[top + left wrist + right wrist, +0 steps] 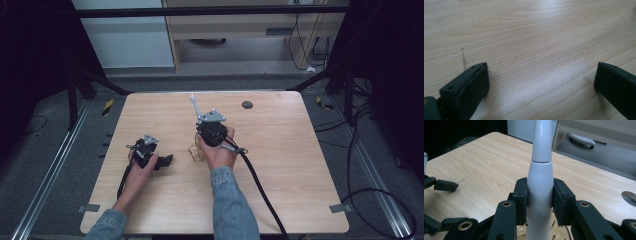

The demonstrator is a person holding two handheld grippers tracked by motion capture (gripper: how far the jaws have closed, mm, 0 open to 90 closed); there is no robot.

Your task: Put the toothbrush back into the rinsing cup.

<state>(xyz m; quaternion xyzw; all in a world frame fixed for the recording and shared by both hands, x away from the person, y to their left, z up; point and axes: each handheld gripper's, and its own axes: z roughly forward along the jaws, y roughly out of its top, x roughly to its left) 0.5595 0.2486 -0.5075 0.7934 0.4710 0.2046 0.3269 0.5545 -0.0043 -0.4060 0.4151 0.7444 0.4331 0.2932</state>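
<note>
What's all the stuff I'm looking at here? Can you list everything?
white toothbrush-like handle: one, white, clamped upright in the right gripper's jaws
wire holder: one, tan, on the table under the right gripper
table: one, light wood, centre
round cable hole: one, dark grey, table's far edge
cabinet: one, beige, on the floor beyond the table
left gripper: one, black, jaws wide apart just over bare wood
right gripper: one, black, jaws shut on the handle
sleeves: two, blue denim, bottom edge
</note>
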